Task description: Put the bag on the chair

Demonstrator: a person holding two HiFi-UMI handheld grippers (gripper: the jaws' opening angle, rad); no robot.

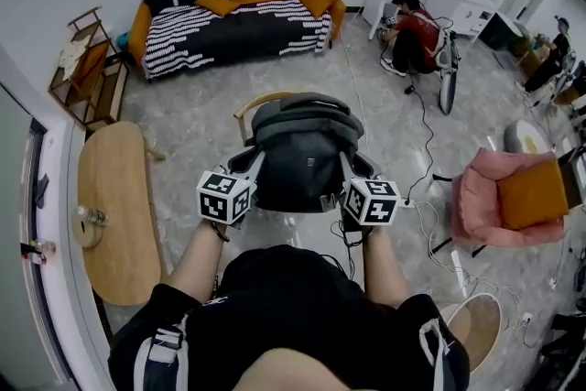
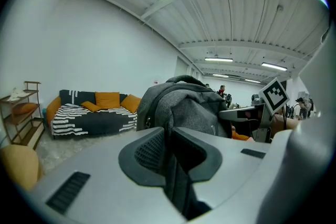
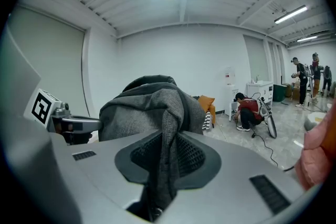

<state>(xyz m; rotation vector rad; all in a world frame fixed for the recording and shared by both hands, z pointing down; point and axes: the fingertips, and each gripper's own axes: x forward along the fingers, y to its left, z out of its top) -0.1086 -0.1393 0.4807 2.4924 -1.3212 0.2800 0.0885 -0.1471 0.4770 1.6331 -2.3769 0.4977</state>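
A dark grey backpack (image 1: 300,151) hangs in front of me, held up between both grippers above a wooden chair (image 1: 249,105) whose curved back shows just behind it. My left gripper (image 1: 245,168) is shut on a strap at the bag's left side; in the left gripper view the bag (image 2: 184,107) fills the middle and its strap (image 2: 176,176) runs between the jaws. My right gripper (image 1: 352,171) is shut on the right strap; in the right gripper view the grey fabric (image 3: 165,160) is pinched between the pads, with the bag (image 3: 147,107) beyond.
A striped sofa with orange cushions (image 1: 238,14) stands against the far wall. An oval wooden table (image 1: 114,206) is at my left, a pink armchair (image 1: 513,197) at my right. A person in red (image 1: 417,32) crouches by a bicycle. Cables lie on the floor at right.
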